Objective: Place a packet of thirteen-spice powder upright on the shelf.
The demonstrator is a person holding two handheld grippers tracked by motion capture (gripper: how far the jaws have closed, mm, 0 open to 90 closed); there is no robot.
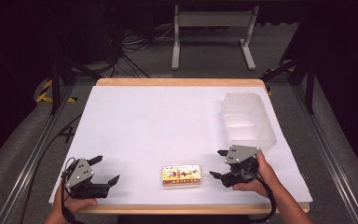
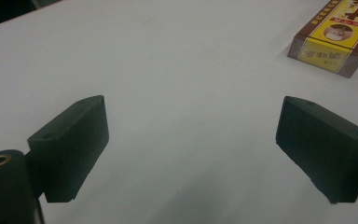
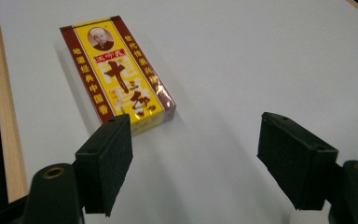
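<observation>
A flat yellow and brown box (image 1: 182, 175) with printed characters lies near the table's front edge, between the two grippers. My left gripper (image 1: 108, 169) rests at the front left, open, its jaws pointing right toward the box. The box (image 2: 338, 35) sits far off at the upper right of the left gripper view, beyond the open left gripper (image 2: 193, 149). My right gripper (image 1: 218, 163) is at the box's right, open, jaws pointing left. In the right gripper view the box (image 3: 116, 70) lies just ahead of the left jaw, with the open right gripper (image 3: 196, 158) holding nothing.
A clear plastic container (image 1: 247, 119) stands at the back right of the white table top (image 1: 158, 121). The wooden table edge (image 3: 2, 107) runs beside the box. Dark floor, cables and a metal frame (image 1: 212, 28) lie beyond the table.
</observation>
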